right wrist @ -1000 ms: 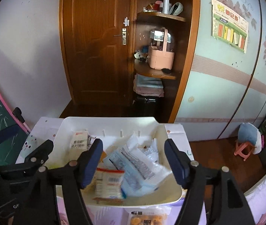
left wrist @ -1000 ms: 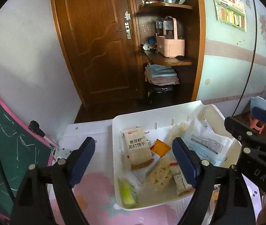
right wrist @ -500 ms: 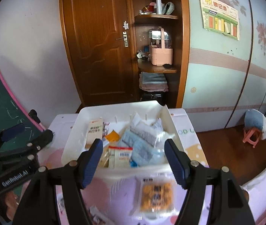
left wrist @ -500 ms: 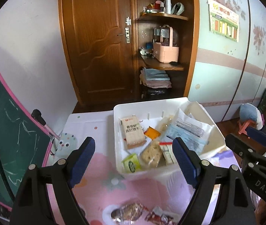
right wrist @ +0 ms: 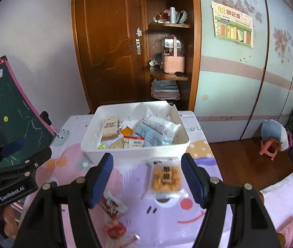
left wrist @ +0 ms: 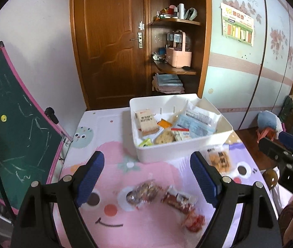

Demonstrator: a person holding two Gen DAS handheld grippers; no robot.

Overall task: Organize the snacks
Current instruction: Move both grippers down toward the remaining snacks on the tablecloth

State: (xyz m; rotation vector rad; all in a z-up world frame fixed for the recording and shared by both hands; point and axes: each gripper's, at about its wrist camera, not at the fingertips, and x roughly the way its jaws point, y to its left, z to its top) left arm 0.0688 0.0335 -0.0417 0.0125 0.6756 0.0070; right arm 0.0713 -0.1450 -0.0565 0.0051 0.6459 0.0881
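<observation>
A white bin (left wrist: 185, 146) (right wrist: 135, 154) stands at the far end of a cartoon-printed table and holds several snack packets. Loose on the mat nearer me lie a clear pack of orange crackers (right wrist: 166, 178) (left wrist: 219, 160), a dark candy bag (left wrist: 141, 192) and red wrappers (left wrist: 179, 201) (right wrist: 113, 230). My left gripper (left wrist: 149, 179) is open and empty, hovering above the candy bag and red wrappers. My right gripper (right wrist: 147, 178) is open and empty too, with the cracker pack lying below between its blue pads.
A green chalkboard (left wrist: 12, 128) with a pink frame leans at the table's left edge. Behind the table are a wooden door (left wrist: 107, 41) and corner shelves with a pink basket (left wrist: 178, 55). A small pink stool (right wrist: 269, 146) sits on the floor to the right.
Both grippers have pulled back from over the bin toward the near side of the table. The bin now looks farther away, and the loose snacks on the mat have come into view.
</observation>
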